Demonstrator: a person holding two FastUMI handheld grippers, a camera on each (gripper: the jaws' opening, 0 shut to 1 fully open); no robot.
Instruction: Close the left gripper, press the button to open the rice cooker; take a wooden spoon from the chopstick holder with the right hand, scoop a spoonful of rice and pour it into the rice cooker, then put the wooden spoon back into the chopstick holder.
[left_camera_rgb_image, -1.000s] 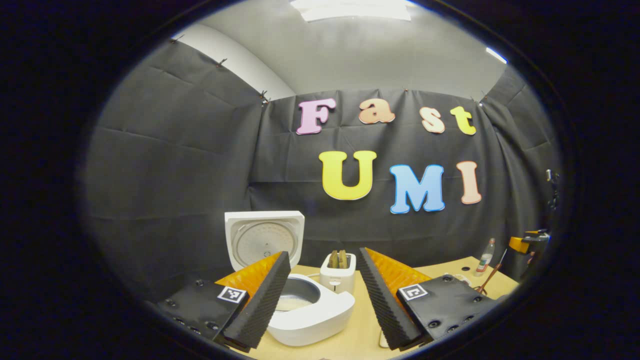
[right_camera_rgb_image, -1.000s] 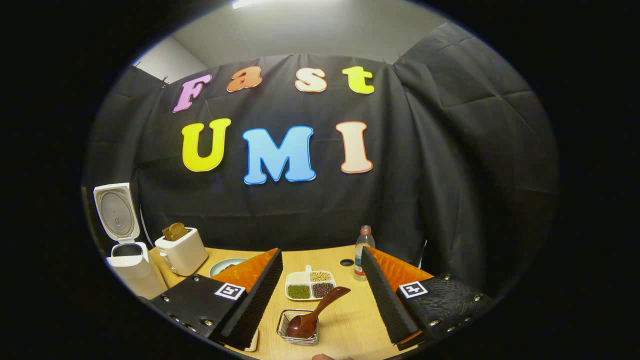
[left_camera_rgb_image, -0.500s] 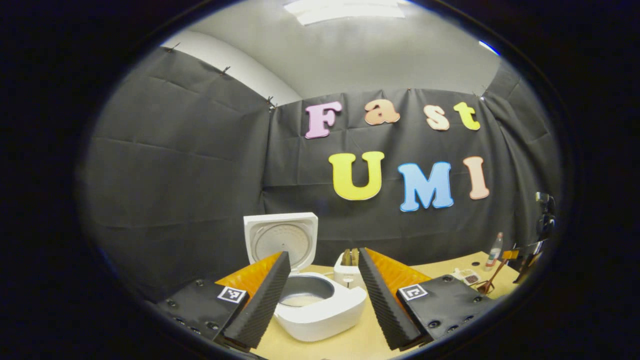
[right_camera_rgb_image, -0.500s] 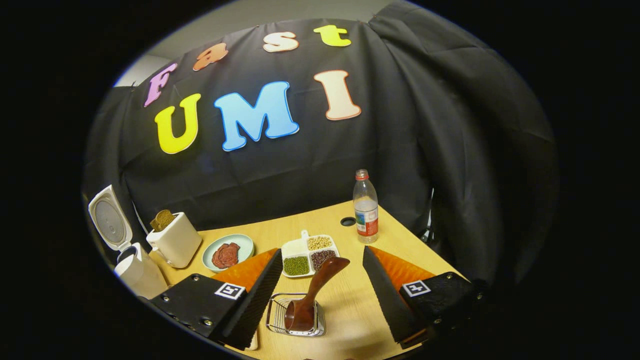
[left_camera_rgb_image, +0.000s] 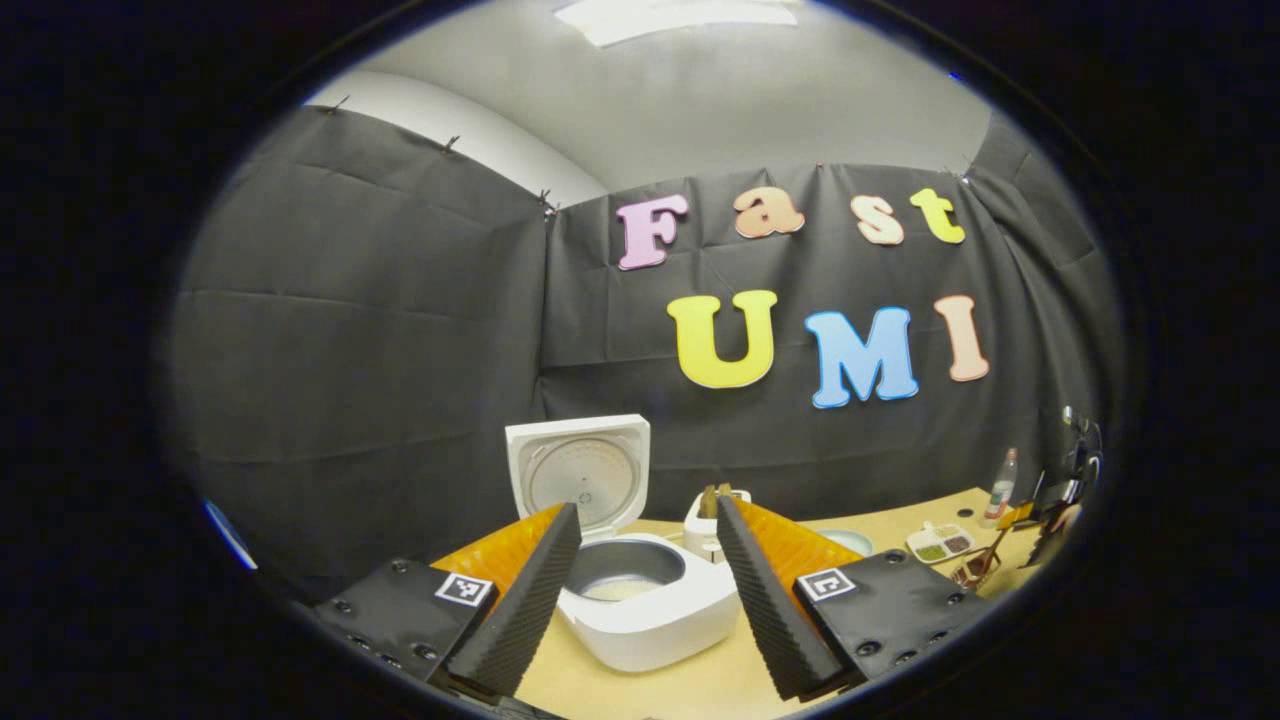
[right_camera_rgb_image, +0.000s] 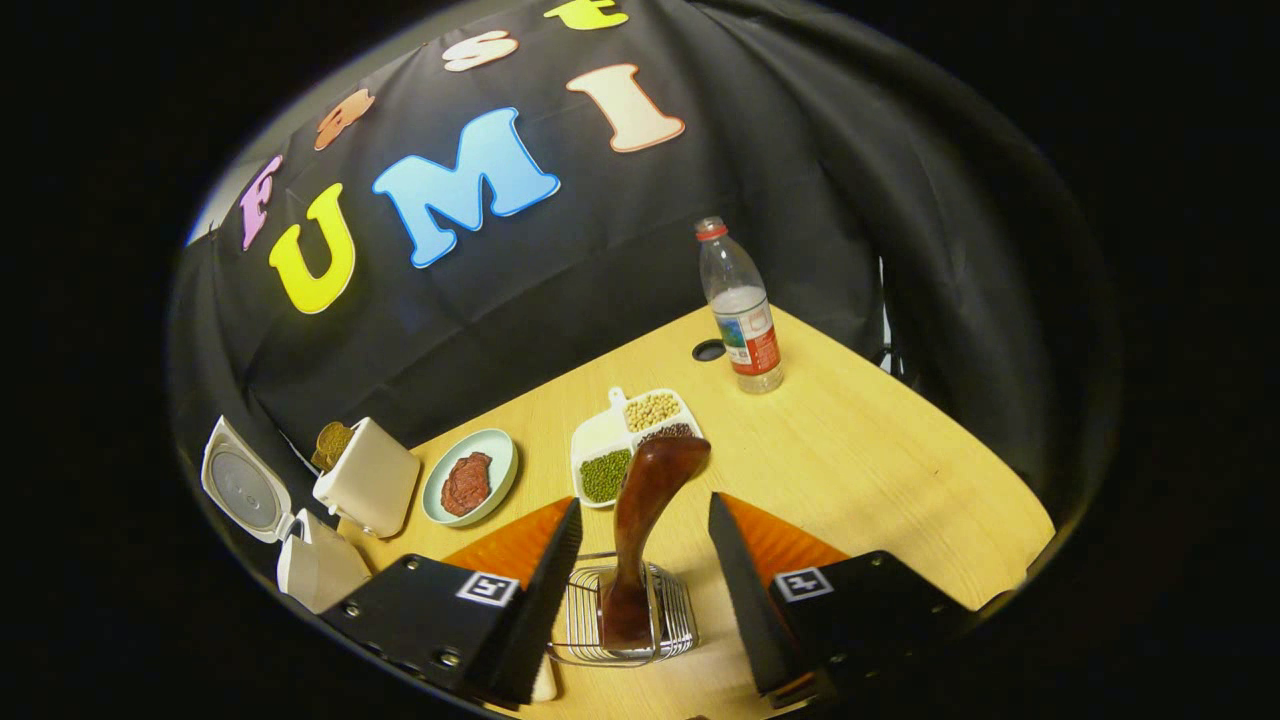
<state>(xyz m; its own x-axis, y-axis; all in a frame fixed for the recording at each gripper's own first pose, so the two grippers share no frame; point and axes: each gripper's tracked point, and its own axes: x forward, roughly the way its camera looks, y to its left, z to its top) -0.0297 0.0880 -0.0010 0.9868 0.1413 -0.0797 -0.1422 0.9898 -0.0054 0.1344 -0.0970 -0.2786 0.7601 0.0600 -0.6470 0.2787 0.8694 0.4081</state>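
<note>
The white rice cooker (left_camera_rgb_image: 655, 615) stands with its lid (left_camera_rgb_image: 583, 468) raised, and some rice lies in the inner pot (left_camera_rgb_image: 620, 578). My left gripper (left_camera_rgb_image: 648, 508) hangs open in front of it and holds nothing. In the right gripper view, a dark wooden spoon (right_camera_rgb_image: 650, 480) stands bowl-down in the wire chopstick holder (right_camera_rgb_image: 672, 618). My right gripper (right_camera_rgb_image: 645, 503) is open, with the spoon's handle between its fingers and a gap on each side. The divided dish (right_camera_rgb_image: 600, 438) with rice and beans lies just beyond. The cooker (right_camera_rgb_image: 305, 565) sits far left.
A toaster (right_camera_rgb_image: 370, 480) holding bread and a plate (right_camera_rgb_image: 492, 462) of something red sit between cooker and dish. A water bottle (right_camera_rgb_image: 742, 315) stands at the back beside a hole (right_camera_rgb_image: 708, 350) in the table. In the left gripper view the toaster (left_camera_rgb_image: 705, 505) is behind the cooker.
My right gripper has tipped down and closed in on the holder, so the spoon handle now stands between its fingers. The left gripper has swung slightly, shifting the cooker rightward in its view.
</note>
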